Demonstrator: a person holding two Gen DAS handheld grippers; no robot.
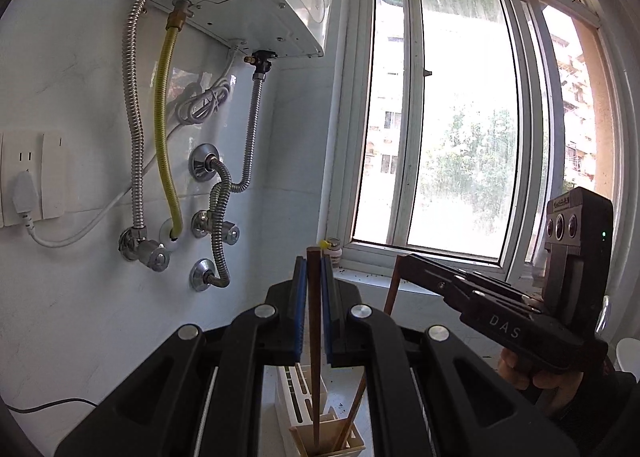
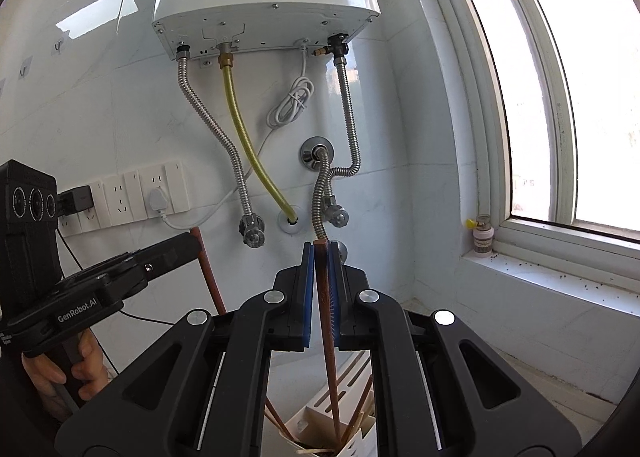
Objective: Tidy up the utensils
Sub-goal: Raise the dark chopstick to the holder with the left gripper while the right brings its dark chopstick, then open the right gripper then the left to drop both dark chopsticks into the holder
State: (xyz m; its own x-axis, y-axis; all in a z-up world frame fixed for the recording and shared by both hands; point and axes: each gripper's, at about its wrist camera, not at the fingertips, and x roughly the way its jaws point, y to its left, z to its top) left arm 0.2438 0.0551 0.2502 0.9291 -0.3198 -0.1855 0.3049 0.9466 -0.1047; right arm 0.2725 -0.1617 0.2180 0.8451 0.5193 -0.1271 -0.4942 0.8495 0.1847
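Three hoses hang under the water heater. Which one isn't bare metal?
The middle hose, with a yellow sleeve and brass fitting, running down into a wall hole. The hoses either side, left and right, are bare corrugated steel.

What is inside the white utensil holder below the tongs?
Several brown chopsticks stand inside the white utensil holder; their lower ends and the holder's bottom are hidden by its walls and the tongs.

Both grippers point nearly level, side by side. The left gripper [image 1: 314, 269] has its jaws clamped on a thin stick, as does the right gripper [image 2: 321, 257]. A hand [image 2: 60, 369] grips each handle.
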